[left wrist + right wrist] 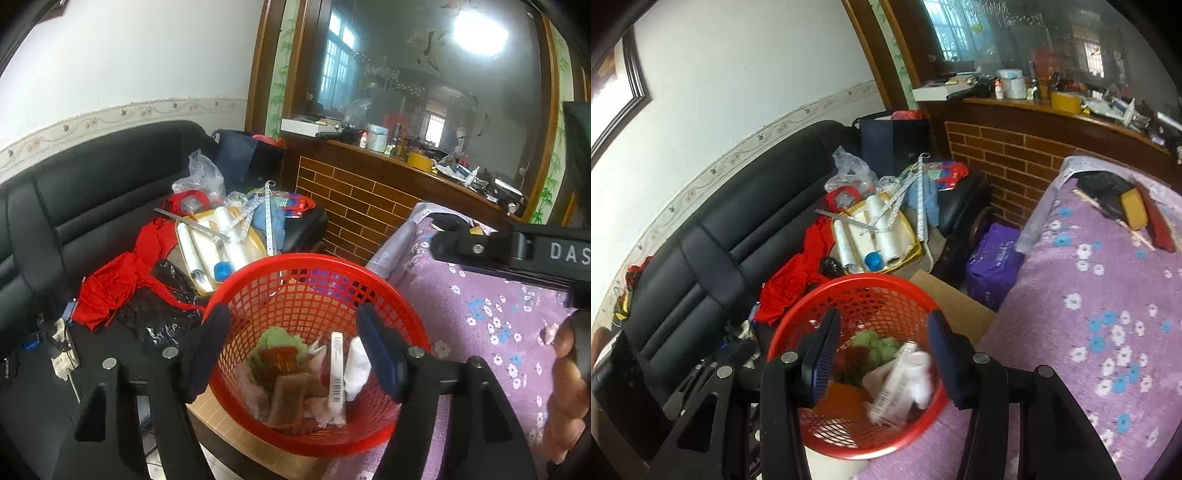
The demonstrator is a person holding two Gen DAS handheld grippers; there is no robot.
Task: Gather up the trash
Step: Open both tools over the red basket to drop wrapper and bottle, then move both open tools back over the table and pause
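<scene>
A red mesh basket [295, 266] stands at the edge of the purple flowered table. It holds trash: a green wad [277, 341], brown wrappers [286, 402], a white barcoded box [337, 373] and white tissue. My left gripper [297, 354] hovers open and empty over the basket, fingers apart. In the right wrist view the basket [798, 310] shows again, with a white barcoded box and tissue [905, 384] blurred inside. My right gripper [882, 362] is open above it, holding nothing.
A black sofa [92, 192] behind holds red cloth [114, 284], a black plastic bag [162, 317], a tray of white rolls [210, 243] and measuring tapes. The purple flowered table [1089, 302] carries a yellow block [1134, 208] and sticks. A brick-fronted counter [354, 199] stands behind.
</scene>
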